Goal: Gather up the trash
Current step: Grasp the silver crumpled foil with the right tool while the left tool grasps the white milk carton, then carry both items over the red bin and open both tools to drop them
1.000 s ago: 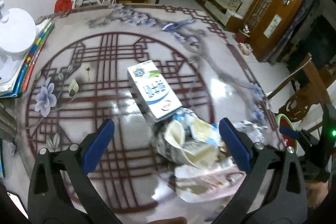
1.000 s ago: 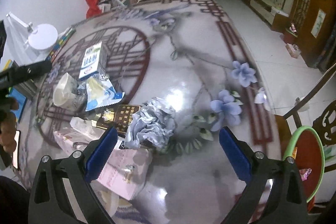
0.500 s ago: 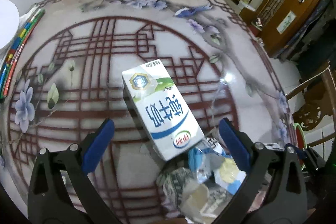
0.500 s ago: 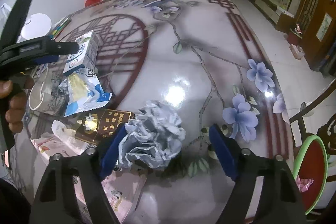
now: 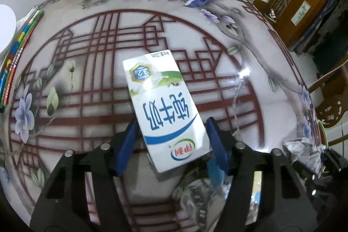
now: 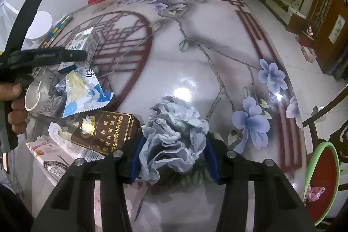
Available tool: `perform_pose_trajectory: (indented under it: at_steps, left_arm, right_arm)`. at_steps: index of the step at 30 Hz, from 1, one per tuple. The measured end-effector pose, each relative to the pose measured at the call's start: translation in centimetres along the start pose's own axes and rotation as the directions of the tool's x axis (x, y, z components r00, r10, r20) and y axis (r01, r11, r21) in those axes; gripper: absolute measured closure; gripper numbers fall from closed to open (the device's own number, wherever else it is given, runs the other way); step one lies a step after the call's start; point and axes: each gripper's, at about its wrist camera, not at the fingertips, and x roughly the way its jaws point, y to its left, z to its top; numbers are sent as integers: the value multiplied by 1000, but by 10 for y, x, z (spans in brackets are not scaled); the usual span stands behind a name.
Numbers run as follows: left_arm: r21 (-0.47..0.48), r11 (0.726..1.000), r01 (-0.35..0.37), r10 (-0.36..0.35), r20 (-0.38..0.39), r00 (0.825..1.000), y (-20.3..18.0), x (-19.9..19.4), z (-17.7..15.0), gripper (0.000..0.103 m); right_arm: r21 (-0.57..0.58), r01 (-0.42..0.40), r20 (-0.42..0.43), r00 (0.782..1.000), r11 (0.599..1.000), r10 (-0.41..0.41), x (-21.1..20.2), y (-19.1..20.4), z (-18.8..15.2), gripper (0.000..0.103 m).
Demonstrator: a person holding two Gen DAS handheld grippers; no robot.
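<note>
Both grippers have closed in since half a second ago: the left gripper [image 5: 171, 138] now has its blue pads narrowed right against the two sides of the milk carton [image 5: 165, 105], where before they stood wide apart with the carton well ahead of them, and the right gripper [image 6: 174, 158] has drawn its pads in onto the crumpled tissue [image 6: 174, 134], which earlier sat loose between spread fingers. The carton lies flat inside the red lattice circle of the table [image 5: 91, 62], its near end between the left pads, though whether they actually bite is hard to judge. The tissue wad bulges forward out of the right pads, pinched at its near part, toward the near edge of the table. The right wrist view gives what the left one misses: the brown-and-gold cigarette box [image 6: 104, 132] just left of the tissue, the blue-and-white snack wrapper [image 6: 82, 95] beyond it, a paper cup [image 6: 41, 99] on its side touching the wrapper, and the person's hand [image 6: 15, 105] around the left tool's grip. It also catches the green-rimmed red bin [image 6: 322, 179] off the table's right edge. The left view alone shows the coloured books [image 5: 19, 51] at the table's left edge.
</note>
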Motion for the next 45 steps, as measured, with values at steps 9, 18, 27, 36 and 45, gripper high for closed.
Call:
perform_pose_trajectory:
  at_steps: [9, 18, 27, 36, 45]
  left_arm:
    - [22, 997, -67, 66, 54, 996, 23, -26, -17, 49]
    - [56, 996, -74, 67, 123, 990, 19, -79, -21, 49]
    - [139, 990, -35, 9, 179, 984, -31, -127, -33, 49]
    - [250, 967, 44, -98, 207, 973, -106, -166, -48, 49]
    - [338, 932, 134, -201, 171, 965, -189, -163, -57, 49]
  right_arm:
    - [-22, 17, 24, 1000, 1000, -17, -10, 6, -4, 58]
    - [-25, 15, 77, 997, 1000, -13, -37, 14, -4, 59]
    - [-3, 22, 161, 987, 1000, -21, -92, 5, -4, 59]
    - [47, 56, 231, 971, 997, -65, -148, -29, -13, 59]
    - [125, 101, 268, 954, 987, -132, -189, -86, -33, 59]
